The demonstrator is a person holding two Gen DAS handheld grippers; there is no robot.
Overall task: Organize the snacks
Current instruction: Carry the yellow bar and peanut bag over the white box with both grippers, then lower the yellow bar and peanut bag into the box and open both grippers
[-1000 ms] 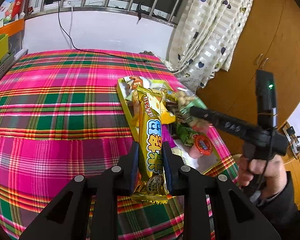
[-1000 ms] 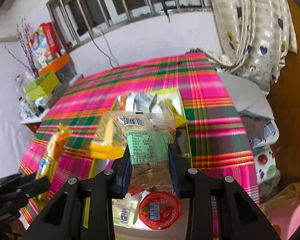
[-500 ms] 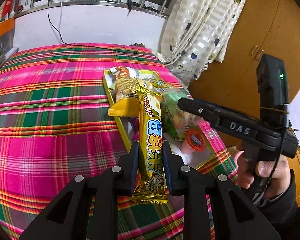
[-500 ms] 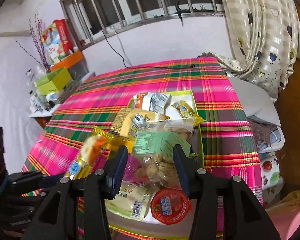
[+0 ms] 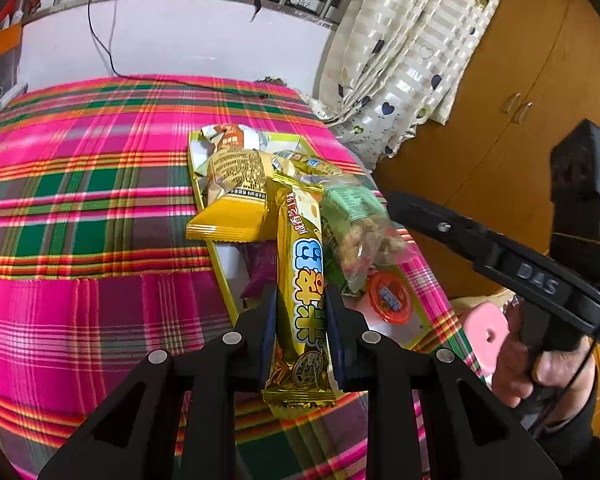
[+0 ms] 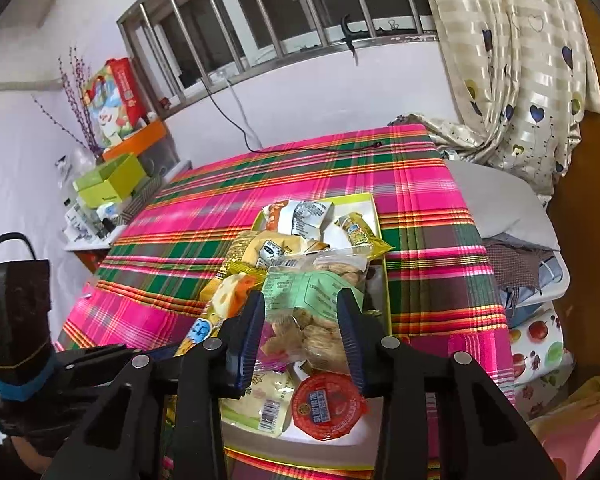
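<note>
While the left tool clamps 1 gold snack bar, the right tool clamps 1 clear nut bag; yellow tray at 12 o'clock.

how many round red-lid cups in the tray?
1. The red-lid cup sits at the near end of the yellow tray, just below the clear peanut bag between the right jaws. The snack pile may hide others.
</note>
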